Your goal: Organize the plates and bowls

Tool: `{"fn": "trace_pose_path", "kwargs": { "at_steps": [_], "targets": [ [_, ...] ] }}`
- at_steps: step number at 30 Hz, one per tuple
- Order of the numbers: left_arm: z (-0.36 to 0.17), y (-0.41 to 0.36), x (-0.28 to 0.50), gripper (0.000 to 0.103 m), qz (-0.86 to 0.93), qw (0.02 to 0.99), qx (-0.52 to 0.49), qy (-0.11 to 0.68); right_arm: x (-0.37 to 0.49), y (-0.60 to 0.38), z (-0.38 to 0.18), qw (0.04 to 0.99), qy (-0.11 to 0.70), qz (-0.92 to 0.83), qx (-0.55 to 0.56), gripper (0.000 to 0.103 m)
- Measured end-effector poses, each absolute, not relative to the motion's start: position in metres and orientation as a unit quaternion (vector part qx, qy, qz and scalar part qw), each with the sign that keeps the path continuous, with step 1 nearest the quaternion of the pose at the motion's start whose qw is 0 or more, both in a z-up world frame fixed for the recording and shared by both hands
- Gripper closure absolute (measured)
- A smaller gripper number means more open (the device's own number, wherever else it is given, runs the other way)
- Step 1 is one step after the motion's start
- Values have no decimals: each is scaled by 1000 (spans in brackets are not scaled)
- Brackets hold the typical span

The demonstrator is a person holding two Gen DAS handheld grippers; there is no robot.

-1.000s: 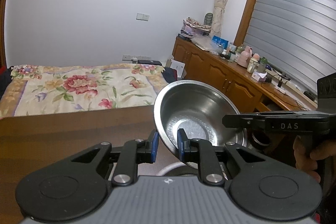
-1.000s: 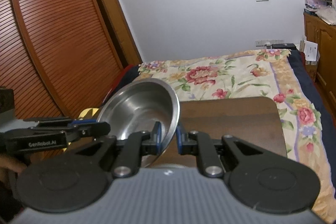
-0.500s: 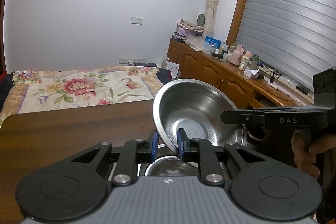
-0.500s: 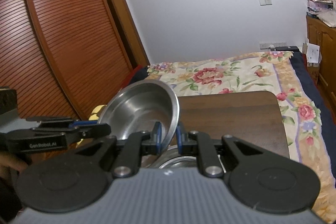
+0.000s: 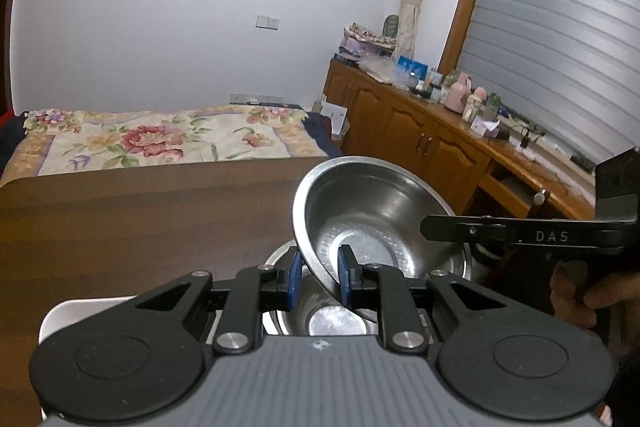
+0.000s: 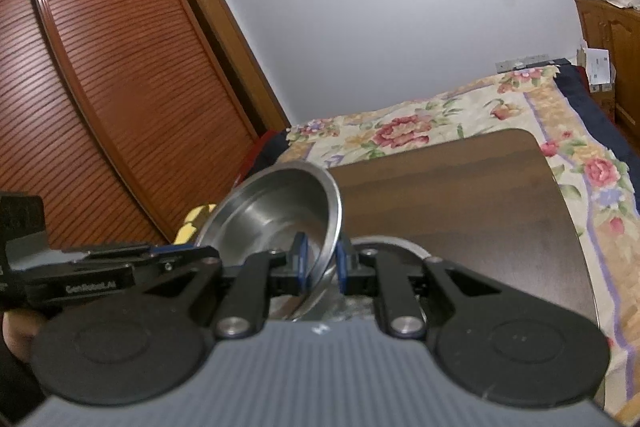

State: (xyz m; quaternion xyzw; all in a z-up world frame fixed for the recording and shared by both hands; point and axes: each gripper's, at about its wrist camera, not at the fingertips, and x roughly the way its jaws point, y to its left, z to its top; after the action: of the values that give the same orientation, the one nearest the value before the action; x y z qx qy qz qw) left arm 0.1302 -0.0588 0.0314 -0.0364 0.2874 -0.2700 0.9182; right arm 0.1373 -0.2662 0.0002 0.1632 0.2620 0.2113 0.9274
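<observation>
From the left wrist, the left claw (image 5: 318, 273) is clamped on the near rim of a steel bowl (image 5: 372, 223), held tilted above a second steel bowl (image 5: 336, 321) on the brown bench (image 5: 140, 211). The right claw's arm reaches in from the right.

From the right wrist, the right claw (image 6: 320, 263) pinches the same bowl's (image 6: 276, 207) right rim; the bench (image 6: 460, 211) stretches beyond.

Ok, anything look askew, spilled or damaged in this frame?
Nothing spilled or damaged. The steel bowl is tilted in the air, its rim pinched by both the left gripper and right gripper, above another steel bowl on the table.
</observation>
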Motion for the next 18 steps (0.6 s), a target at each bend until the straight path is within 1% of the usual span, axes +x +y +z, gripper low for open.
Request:
{"fn": "trace_pose_path", "kwargs": {
  "at_steps": [10,18],
  "targets": [
    [-9,-74,122,83,-252,928,7,273,126,-263,-31,935,257,185,157,86],
    [-21,-82,126,83,-249,927,10,281,122,-265,-39,941,253,172,147,86]
  ]
}}
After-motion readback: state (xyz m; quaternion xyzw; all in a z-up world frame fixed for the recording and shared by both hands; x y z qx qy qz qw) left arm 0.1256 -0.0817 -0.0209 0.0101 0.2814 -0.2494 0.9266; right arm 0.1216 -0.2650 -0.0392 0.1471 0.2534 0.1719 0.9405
